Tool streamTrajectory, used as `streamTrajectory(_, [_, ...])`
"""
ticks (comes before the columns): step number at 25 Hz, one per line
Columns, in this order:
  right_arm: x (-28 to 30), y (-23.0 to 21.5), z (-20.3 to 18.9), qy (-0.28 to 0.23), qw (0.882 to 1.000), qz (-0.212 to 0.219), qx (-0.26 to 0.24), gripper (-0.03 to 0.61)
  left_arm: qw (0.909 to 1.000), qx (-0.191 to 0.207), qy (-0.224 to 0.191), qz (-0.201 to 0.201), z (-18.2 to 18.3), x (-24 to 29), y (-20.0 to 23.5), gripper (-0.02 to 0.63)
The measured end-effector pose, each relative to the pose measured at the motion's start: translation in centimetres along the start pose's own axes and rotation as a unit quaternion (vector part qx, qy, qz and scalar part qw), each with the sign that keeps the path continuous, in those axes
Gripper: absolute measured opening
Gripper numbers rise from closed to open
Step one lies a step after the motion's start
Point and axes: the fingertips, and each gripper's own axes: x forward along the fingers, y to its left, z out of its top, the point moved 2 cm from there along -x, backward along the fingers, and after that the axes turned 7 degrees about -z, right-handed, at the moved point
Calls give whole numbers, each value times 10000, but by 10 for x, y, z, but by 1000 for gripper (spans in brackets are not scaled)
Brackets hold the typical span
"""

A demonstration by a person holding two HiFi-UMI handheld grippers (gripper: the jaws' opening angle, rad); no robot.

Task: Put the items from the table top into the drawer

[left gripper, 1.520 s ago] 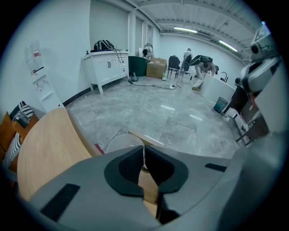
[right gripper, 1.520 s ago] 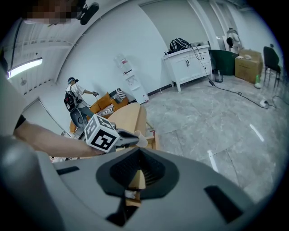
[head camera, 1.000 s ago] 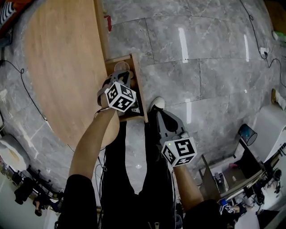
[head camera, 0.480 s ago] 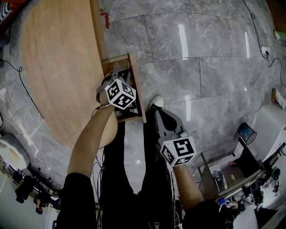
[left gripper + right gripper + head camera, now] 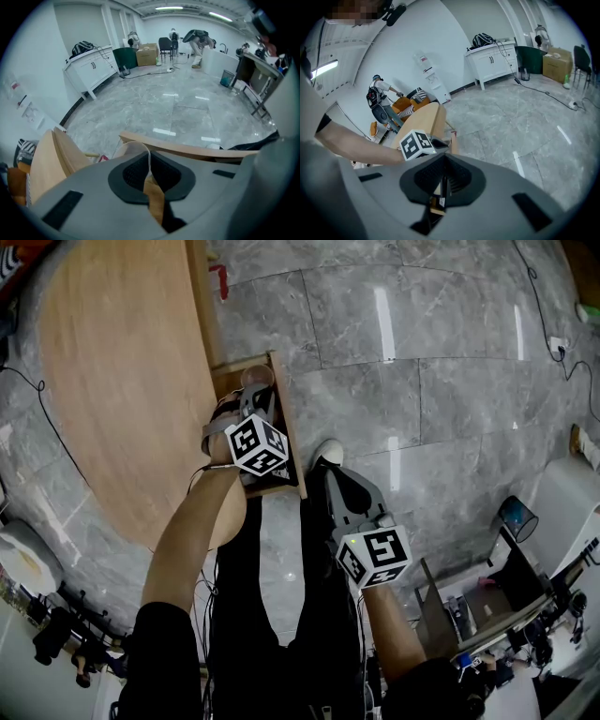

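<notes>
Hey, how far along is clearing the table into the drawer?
Done: the wooden table top, where visible, holds nothing. In hand: the left hand-held gripper is shut on the rim of a clear cup over the open drawer. Left: lowering and releasing it.

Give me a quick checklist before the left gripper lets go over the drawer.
1. Drawer open: ok.
2. Left gripper shut on the clear cup, thin wall between its pads: ok.
3. Cup above the drawer, not above the table: ok.
4. Cup resting on the drawer floor: cannot tell.
5. Right gripper shut, nothing in it, beside the drawer and apart from it: ok.
</notes>
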Motion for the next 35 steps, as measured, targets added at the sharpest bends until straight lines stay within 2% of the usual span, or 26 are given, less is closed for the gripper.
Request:
streamTrajectory(2, [1,0,0,8,10000,-2,-1,9,9998,168,-2,69,0,0,-1,23])
streamTrajectory(10, [4,1,-3,44,10000,27,6,9,9997,165,13,199,-16,-8,0,21])
streamTrajectory(28, [2,9,-5,42,10000,57,2,9,9989,9,404,-233,-16,3,-5,28])
streamTrajectory(35, [-1,10,-6,-17,10000,85,0,9,9998,-3,183,-80,-8,-12,-4,64])
